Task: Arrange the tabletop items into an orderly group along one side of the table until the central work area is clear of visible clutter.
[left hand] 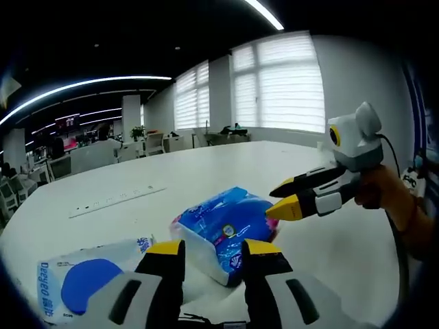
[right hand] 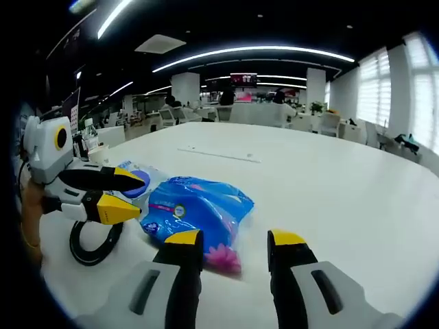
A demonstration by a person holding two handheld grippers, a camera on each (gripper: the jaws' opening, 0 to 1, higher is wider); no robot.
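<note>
- The soft blue plastic tissue pack (right hand: 195,212) lies near the middle of the broad, smooth white counter (right hand: 329,185), so by my reading it counts as clutter to be moved to one side.
- The right gripper (right hand: 236,250), black with yellow tips, has its jaws apart and empty; it sits low at the near end of that pack, seemingly lined up to take it.
- The left gripper (left hand: 212,257) is also spread and grips nothing; the pack's pale folded end shows between its jaws, though contact cannot be judged.
- A second pack, white plastic with a round blue patch (left hand: 86,281), lies just beside the blue one, touching or nearly so, which suggests the two are meant to be grouped.
- Both packs look crinkly, glossy and yielding, likely to dent under a pinch; the blue one bears a pink flower print at its near end.
- A black cable loop (right hand: 92,243) rests on the counter beneath the left gripper.
- A thin pale strip (left hand: 116,200) lies flat farther back.
</note>
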